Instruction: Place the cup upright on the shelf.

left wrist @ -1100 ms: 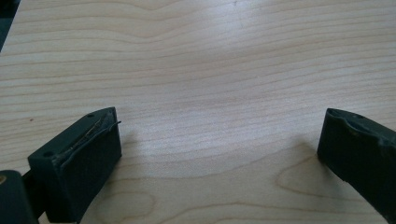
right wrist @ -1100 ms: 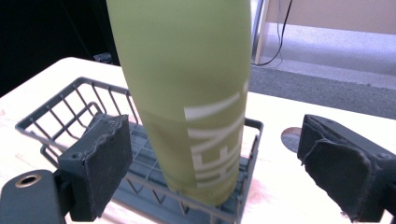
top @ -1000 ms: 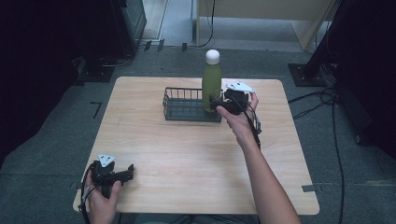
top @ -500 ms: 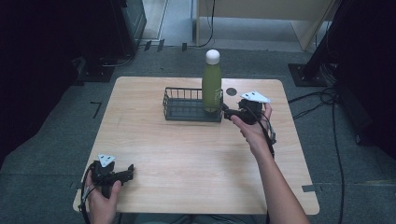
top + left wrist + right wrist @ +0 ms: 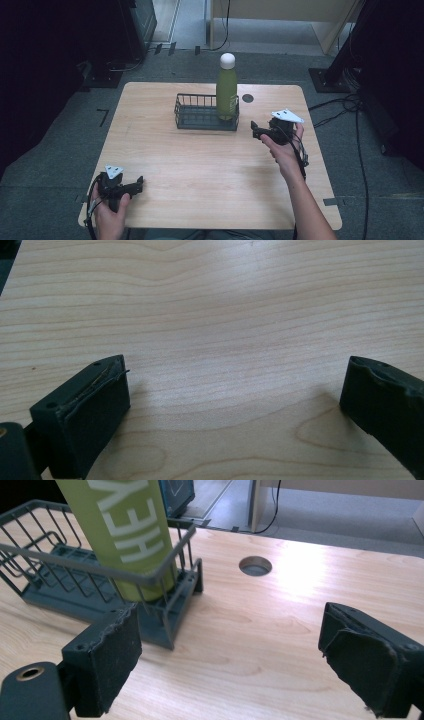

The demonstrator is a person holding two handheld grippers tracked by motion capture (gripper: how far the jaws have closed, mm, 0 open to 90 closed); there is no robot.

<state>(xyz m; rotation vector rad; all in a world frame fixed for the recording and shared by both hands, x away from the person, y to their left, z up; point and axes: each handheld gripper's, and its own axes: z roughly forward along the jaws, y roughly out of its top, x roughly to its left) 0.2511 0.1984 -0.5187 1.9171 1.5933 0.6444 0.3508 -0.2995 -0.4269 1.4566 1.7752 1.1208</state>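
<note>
A green bottle (image 5: pixel 226 92) with a white cap stands upright in the right end of a dark wire basket (image 5: pixel 192 116) at the back middle of the table. In the right gripper view the bottle (image 5: pixel 127 527) shows white lettering behind the basket (image 5: pixel 50 575) wires. My right gripper (image 5: pixel 256 131) is open with nothing in it, just right of the basket and apart from the bottle, jaws pointing left. My left gripper (image 5: pixel 137 184) rests open at the front left corner, over bare wood (image 5: pixel 230 340).
The wooden table (image 5: pixel 210 170) has a round cable hole (image 5: pixel 247 98) right of the bottle, also seen as the hole (image 5: pixel 255 566) beyond my right jaws. Cables (image 5: pixel 345 107) and dark equipment stands lie on the floor around the table.
My right gripper has let go of the bottle, opened, and drawn back to the right and toward the person. The bottle stays standing in the basket. The left gripper has not moved.
</note>
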